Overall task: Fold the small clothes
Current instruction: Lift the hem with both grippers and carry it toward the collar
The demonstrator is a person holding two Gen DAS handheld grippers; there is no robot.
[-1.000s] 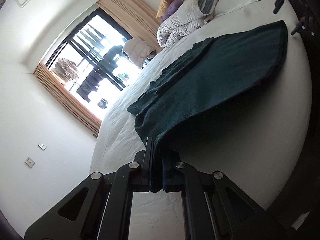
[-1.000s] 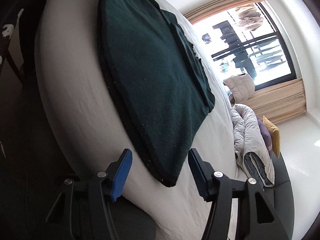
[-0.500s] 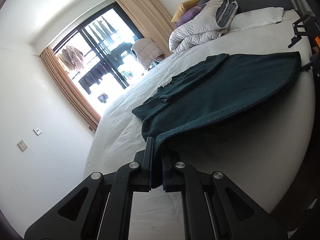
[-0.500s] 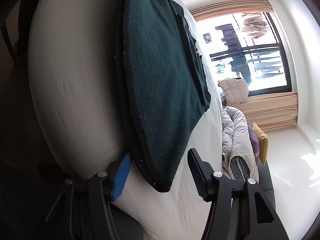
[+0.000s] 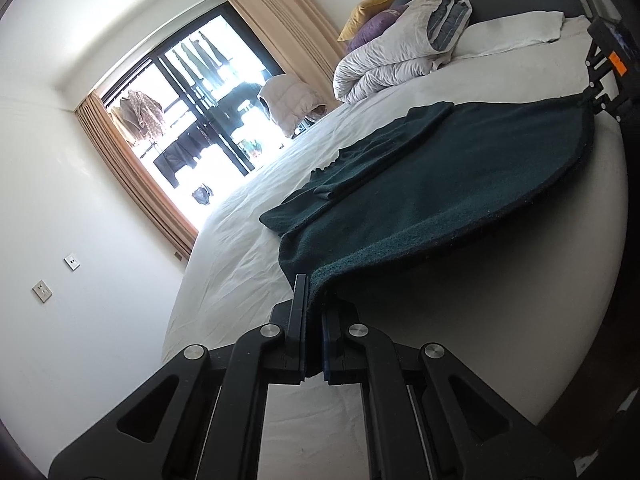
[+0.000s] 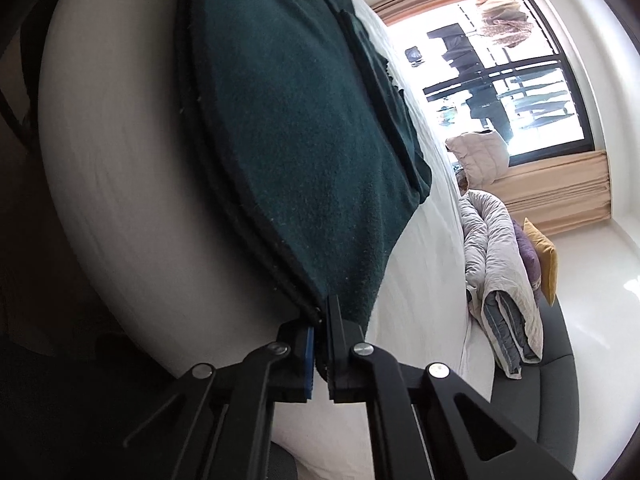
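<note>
A dark green fleece garment lies spread on the white bed, its near hem lifted off the sheet. My left gripper is shut on one near corner of it. My right gripper is shut on the other near corner of the garment. The right gripper also shows at the far right of the left wrist view, at the garment's far corner. A folded sleeve lies along the garment's far side.
A rolled grey quilt with purple and yellow cushions sits at the head of the bed, against a dark headboard. A white pillow lies beside it. A window with beige curtains is beyond the bed.
My right gripper, open around the garment's corner earlier, has shut on it. My left gripper kept its hold and its view tilted more level.
</note>
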